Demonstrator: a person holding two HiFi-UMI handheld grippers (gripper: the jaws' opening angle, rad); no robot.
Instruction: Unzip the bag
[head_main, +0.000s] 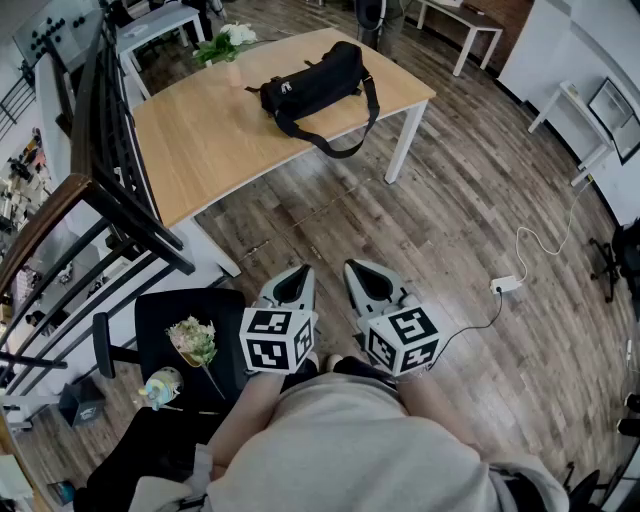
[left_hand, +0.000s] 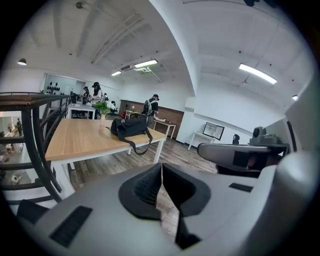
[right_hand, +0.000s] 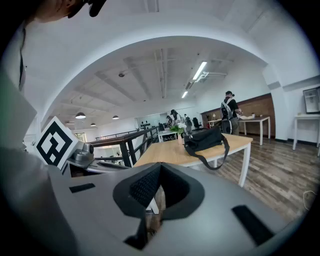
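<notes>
The black bag (head_main: 318, 78) lies on the wooden table (head_main: 210, 150), well apart from me. Its strap (head_main: 340, 148) hangs over the edge. My left gripper (head_main: 292, 283) and right gripper (head_main: 372, 280) are pinched shut on nothing. If I tug the zip with one, the bag might slide off.

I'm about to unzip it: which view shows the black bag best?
The head view: the black bag lies whole on the wooden table, seen from above, its strap hanging over the edge. Both gripper views show it smaller and side-on.
</notes>
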